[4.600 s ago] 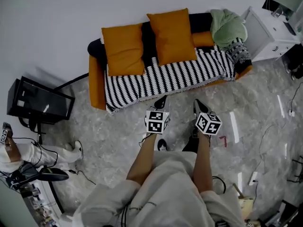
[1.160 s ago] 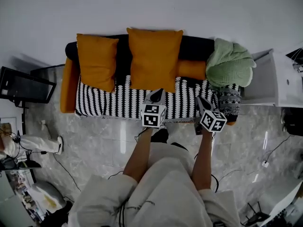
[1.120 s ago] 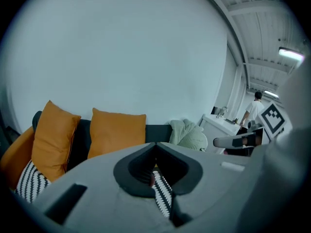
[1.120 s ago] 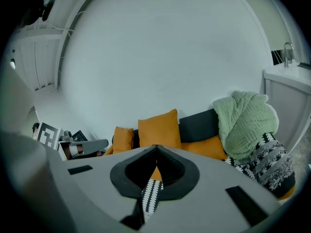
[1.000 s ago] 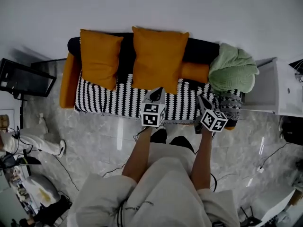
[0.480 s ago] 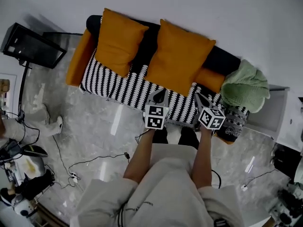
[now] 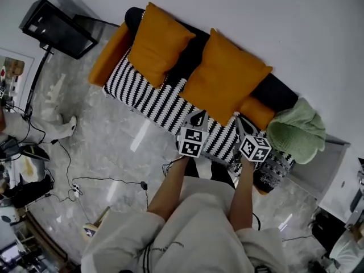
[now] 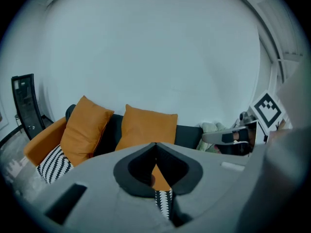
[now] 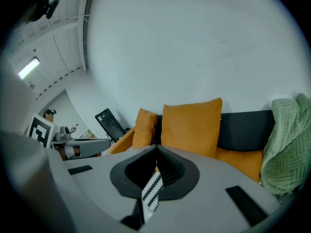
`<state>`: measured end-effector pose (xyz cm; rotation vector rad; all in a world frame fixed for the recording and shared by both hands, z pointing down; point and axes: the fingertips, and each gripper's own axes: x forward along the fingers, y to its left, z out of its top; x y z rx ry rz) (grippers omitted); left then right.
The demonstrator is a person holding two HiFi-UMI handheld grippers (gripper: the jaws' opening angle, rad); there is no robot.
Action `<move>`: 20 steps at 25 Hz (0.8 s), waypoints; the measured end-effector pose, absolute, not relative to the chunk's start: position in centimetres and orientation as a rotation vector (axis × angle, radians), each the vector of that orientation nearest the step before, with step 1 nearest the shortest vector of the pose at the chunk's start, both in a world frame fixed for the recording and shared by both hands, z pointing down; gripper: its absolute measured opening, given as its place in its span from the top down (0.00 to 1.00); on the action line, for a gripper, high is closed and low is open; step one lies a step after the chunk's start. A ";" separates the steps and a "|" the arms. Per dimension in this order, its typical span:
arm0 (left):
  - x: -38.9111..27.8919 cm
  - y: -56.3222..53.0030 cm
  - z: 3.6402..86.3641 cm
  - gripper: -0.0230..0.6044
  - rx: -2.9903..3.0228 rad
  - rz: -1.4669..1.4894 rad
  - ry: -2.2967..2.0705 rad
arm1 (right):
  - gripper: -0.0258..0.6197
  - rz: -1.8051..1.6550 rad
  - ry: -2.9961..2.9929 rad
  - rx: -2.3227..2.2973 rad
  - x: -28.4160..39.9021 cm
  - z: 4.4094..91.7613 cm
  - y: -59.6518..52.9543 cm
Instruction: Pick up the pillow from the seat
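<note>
**Both tongs closed and empty before the sofa; pillows untouched on the seat**

The pale grey marble-look floor point(image 7: 114, 164) fills the lower left of the head view, with thin black cables point(image 7: 85, 181) trailing across it. Against the plain white wall point(image 7: 256, 16) stands the long sofa with orange arms and a dark backrest point(image 7: 108, 58). A black-and-white zigzag-striped throw point(image 7: 148, 95) covers its seat.

The large orange square fabric pillow point(image 7: 224, 75) stands on the seat near the middle, leaning on the backrest. The second orange fabric pillow point(image 7: 161, 43) leans the same way nearer the sofa's left end, and a strip of dark backrest shows between the two. A crumpled pale green knitted blanket point(image 7: 297, 131) is heaped at the right end, with a small orange cushion point(image 7: 259, 111) lying between it and the large pillow. A black framed screen on a stand point(image 7: 57, 27) sits beside the sofa's left arm.

The person's bare forearms point(image 7: 170, 183) reach forward side by side. The left gripper point(image 7: 197, 117) is held over the front of the striped throw, short of the large pillow, with its jaws together and nothing between them. The right gripper point(image 7: 242, 123), just beside it, also has its jaws pressed together on nothing. It points toward the large pillow and the small cushion. Neither gripper touches a pillow.
</note>
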<state>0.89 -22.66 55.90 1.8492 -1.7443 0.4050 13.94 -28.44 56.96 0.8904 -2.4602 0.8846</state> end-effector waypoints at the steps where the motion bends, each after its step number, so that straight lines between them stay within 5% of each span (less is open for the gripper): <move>1: 1.8 -23.2 56.3 0.95 1.847 0.409 -1.742 | 0.95 0.885 -2.459 0.874 14.5 57.2 -28.7; 20: 13.3 -33.7 65.5 0.95 1.775 0.554 -1.667 | 0.95 1.085 -2.452 0.743 22.1 69.6 -38.3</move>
